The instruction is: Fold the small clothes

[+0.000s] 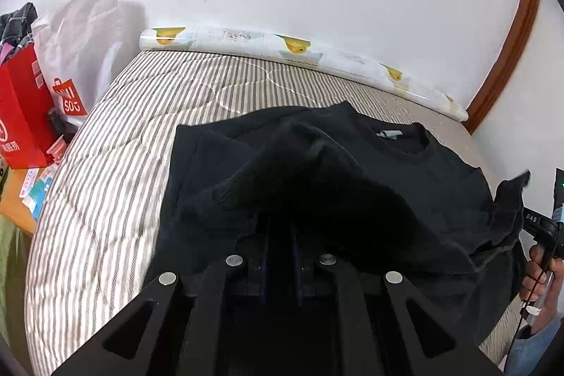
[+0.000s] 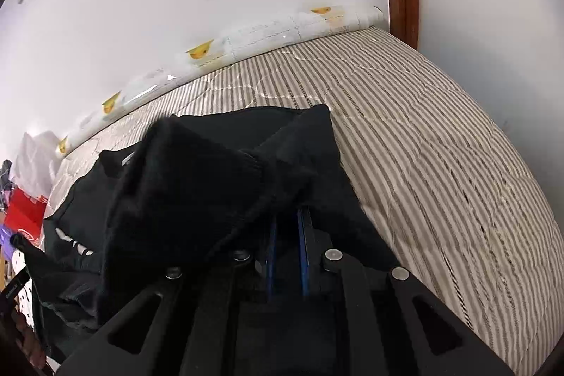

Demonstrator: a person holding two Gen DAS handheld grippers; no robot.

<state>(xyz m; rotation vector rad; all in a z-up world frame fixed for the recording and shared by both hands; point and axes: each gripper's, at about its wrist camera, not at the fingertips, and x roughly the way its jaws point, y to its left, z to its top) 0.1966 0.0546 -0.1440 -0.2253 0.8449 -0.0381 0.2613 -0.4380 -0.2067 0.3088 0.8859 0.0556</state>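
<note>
Both our grippers, left gripper (image 1: 282, 228) and right gripper (image 2: 287, 217), stay out of it: jaws clamped on the black sweater's (image 1: 405, 171) hem, collar (image 1: 405, 138) lying straight ahead beyond them.

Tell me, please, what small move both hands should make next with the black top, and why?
Probably carry the lifted hem on toward the collar and lay it down. Both tongs, left and right, are shut on the black top, its lower edge is raised and bunched over them, and the collar end lies flat on the striped bed, so the fold looks half done.
</note>
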